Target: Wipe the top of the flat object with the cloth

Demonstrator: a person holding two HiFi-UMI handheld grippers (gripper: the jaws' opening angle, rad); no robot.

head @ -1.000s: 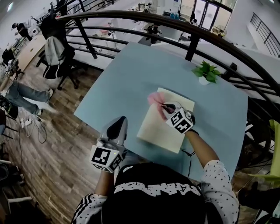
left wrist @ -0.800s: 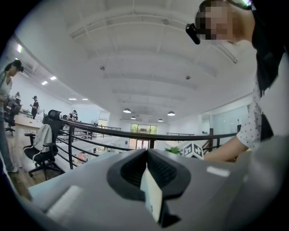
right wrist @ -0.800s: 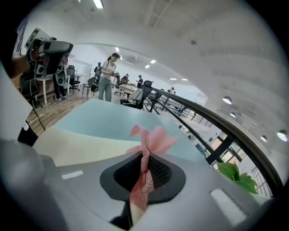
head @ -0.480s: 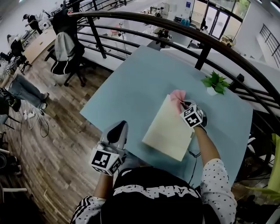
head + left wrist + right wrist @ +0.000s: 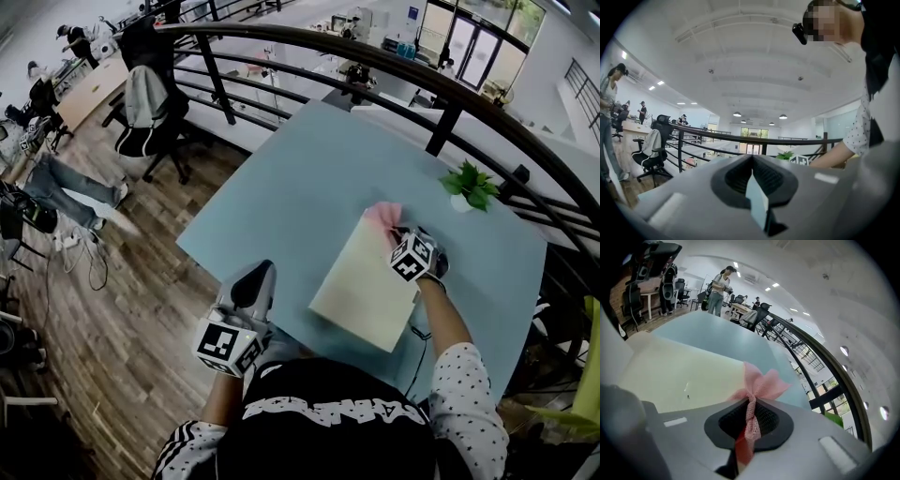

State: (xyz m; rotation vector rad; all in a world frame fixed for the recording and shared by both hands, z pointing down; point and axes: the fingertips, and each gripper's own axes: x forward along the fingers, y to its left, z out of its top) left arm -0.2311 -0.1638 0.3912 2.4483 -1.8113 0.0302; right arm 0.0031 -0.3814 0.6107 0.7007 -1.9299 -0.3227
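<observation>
A cream flat board [image 5: 361, 286] lies on the pale blue table [image 5: 300, 197]. My right gripper [image 5: 398, 236] is shut on a pink cloth [image 5: 382, 217], which rests at the board's far corner. From the right gripper view the pink cloth [image 5: 759, 385] fans out past the jaws over the cream board [image 5: 679, 376]. My left gripper [image 5: 251, 281] hangs off the table's near left edge, away from the board. Its jaws are pressed together with nothing held.
A small potted green plant [image 5: 472, 186] stands at the table's far right. A black curved railing [image 5: 375, 58] runs behind the table. Wooden floor, office chairs and people lie to the left.
My right gripper has dragged the pink cloth from the board's left side up and rightwards to its far corner. The left gripper has stayed put.
</observation>
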